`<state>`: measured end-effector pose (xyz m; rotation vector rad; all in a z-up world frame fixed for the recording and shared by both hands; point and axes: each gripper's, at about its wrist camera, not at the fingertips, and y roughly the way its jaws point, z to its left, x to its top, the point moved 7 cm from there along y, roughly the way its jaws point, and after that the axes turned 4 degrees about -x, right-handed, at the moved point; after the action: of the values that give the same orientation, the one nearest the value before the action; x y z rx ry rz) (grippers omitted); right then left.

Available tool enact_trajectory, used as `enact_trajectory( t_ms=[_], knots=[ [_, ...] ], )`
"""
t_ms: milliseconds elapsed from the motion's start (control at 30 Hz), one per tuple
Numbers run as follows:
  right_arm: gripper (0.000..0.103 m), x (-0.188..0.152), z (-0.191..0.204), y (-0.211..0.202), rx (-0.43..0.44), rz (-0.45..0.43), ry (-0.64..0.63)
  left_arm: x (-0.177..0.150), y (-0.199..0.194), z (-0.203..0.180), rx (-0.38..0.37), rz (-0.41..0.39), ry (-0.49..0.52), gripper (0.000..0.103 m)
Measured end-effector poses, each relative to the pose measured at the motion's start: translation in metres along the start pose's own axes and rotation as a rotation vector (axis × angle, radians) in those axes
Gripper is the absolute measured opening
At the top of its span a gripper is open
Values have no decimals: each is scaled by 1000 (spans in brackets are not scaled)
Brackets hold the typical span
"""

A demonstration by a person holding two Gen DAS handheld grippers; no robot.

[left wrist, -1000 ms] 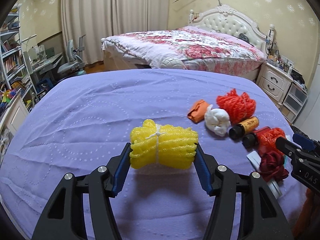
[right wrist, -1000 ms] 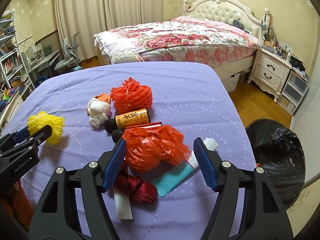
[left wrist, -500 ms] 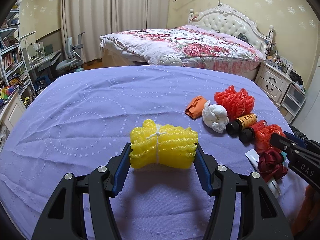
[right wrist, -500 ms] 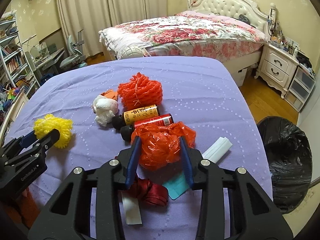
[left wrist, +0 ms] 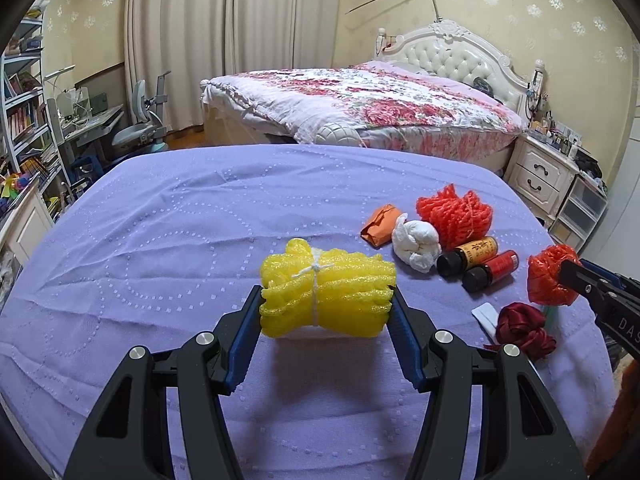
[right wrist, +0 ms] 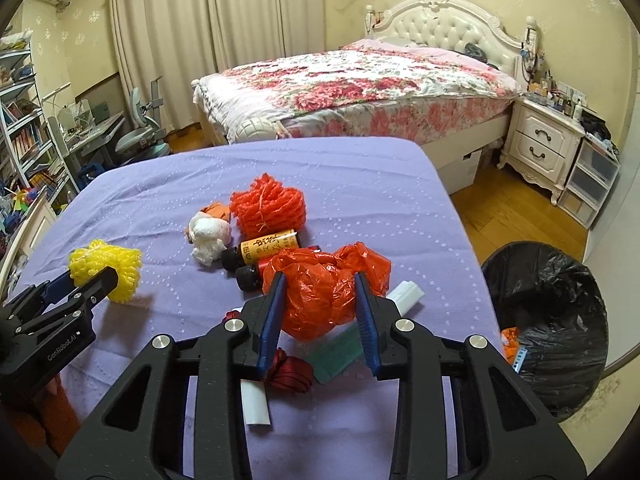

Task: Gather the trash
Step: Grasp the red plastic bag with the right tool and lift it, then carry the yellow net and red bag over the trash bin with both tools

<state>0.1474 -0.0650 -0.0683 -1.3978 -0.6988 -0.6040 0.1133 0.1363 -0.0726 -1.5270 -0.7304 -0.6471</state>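
jaws: left gripper [left wrist: 326, 322] clamps yellow foam net [left wrist: 326, 294] | right gripper [right wrist: 320, 312] closing on red plastic bag [right wrist: 320, 296] | bag hides red bottle [left wrist: 491, 271]

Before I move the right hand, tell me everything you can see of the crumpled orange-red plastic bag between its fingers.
The orange-red plastic bag is thin, glossy, translucent film crumpled into a rough ball, with a loose flap sticking out to its right. It sits between the pads of the right gripper, whose jaws are closing and pinch it from both sides. In the left wrist view it appears lifted clear of the purple cloth. Below it lie a dark red ribbon, a teal strip and a white tube.
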Motion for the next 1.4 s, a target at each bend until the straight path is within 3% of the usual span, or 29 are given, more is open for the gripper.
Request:
enact_trajectory(
  t_ms=[367,667,1000,1400],
  knots=[
    [33,0,-51,-34,-91,-58,52,5,-22,-52,-93,-41,56,58],
    [33,-9,-117,-52,-202,-80,134,8,-22,-138,-210,-44,159,58],
    [33,-22,-192,-54,-299,-74,238,6,2,-230,-300,-12,260,58],
    [33,-36,-250,-39,-363,-53,318,9,39,-302,-334,9,348,58]
  ],
)
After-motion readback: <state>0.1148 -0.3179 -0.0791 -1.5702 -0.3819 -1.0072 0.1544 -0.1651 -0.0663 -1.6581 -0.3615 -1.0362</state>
